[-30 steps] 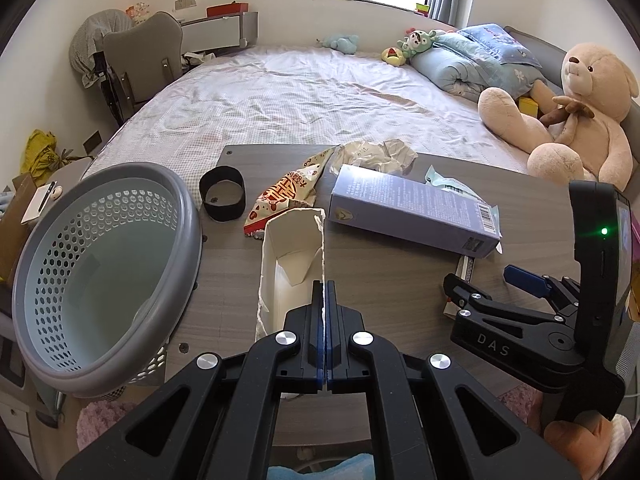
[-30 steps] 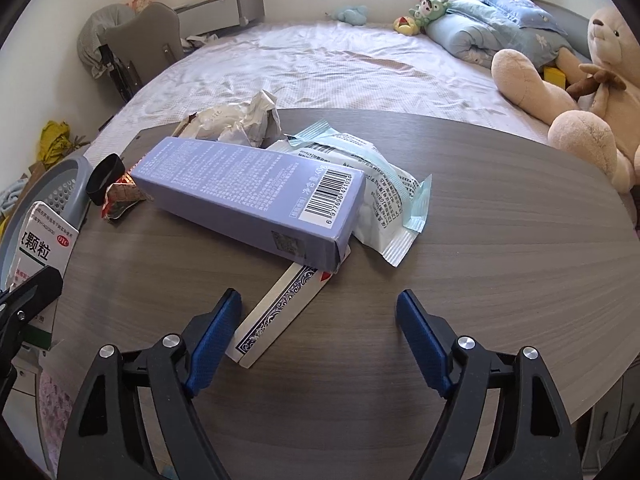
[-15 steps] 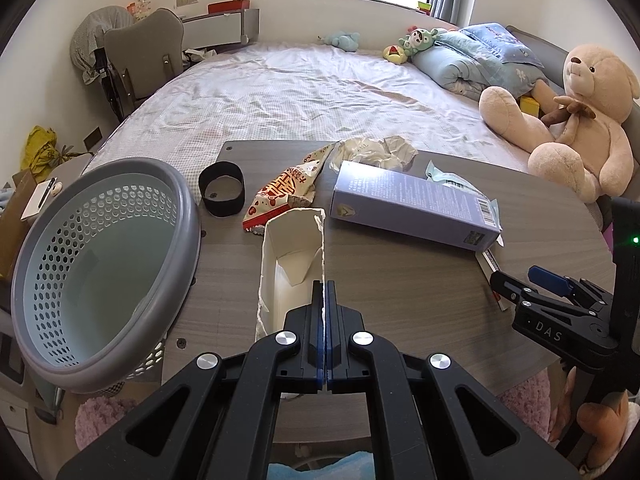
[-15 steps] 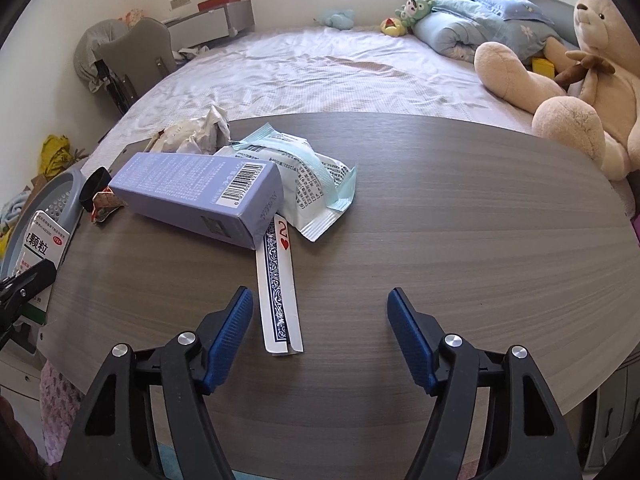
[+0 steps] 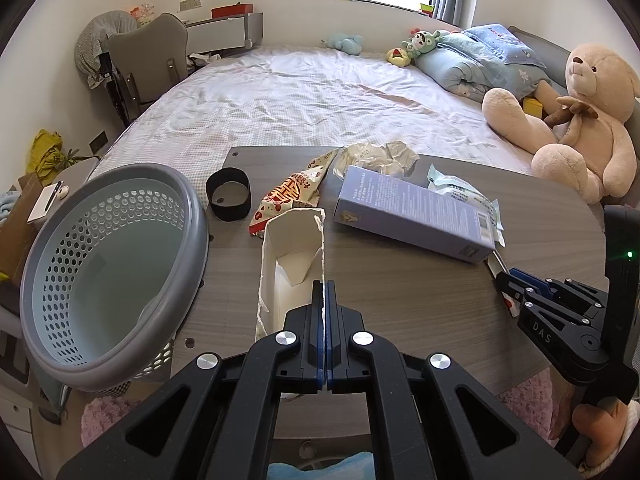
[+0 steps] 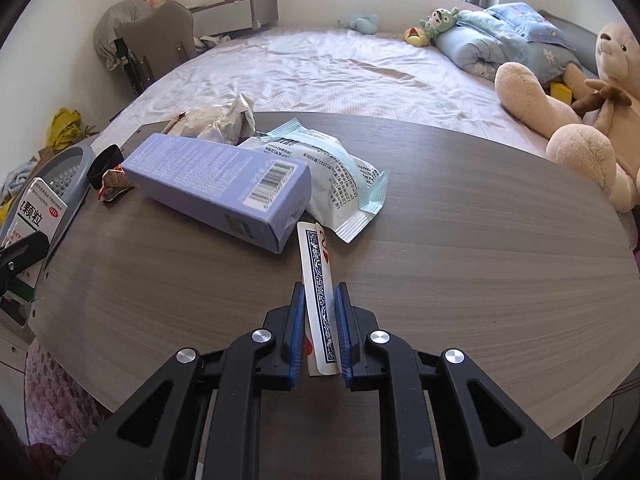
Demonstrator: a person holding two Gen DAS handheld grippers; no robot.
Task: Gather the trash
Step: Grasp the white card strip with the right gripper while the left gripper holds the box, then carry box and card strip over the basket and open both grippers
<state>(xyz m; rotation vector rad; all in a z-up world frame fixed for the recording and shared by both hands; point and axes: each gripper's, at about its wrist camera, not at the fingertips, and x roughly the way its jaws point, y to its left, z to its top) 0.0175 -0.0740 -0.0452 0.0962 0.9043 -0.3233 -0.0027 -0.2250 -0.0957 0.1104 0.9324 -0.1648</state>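
Note:
My left gripper (image 5: 324,292) is shut on the right wall of a torn, open white carton (image 5: 292,256), held beside the grey perforated basket (image 5: 198,240). The carton's printed face (image 6: 36,216) shows at the far left of the right wrist view. My right gripper (image 6: 320,292) has its jaws closing on a slim blue-patterned playing-card pack (image 6: 316,264) that lies on the table, pads against its long edges. In the left wrist view the right gripper (image 5: 508,280) sits low at the table's right side.
On the wooden table (image 6: 480,260) lie a long purple box (image 6: 216,184), a white-and-teal wipes packet (image 6: 340,184), a red snack wrapper (image 5: 292,196), crumpled paper (image 5: 376,156) and a black ring (image 5: 228,194). A bed with a teddy bear (image 5: 588,128) lies beyond.
The right gripper drew back from the purple box toward the card pack, and its wide jaws closed onto the pack. The left gripper and carton stayed put.

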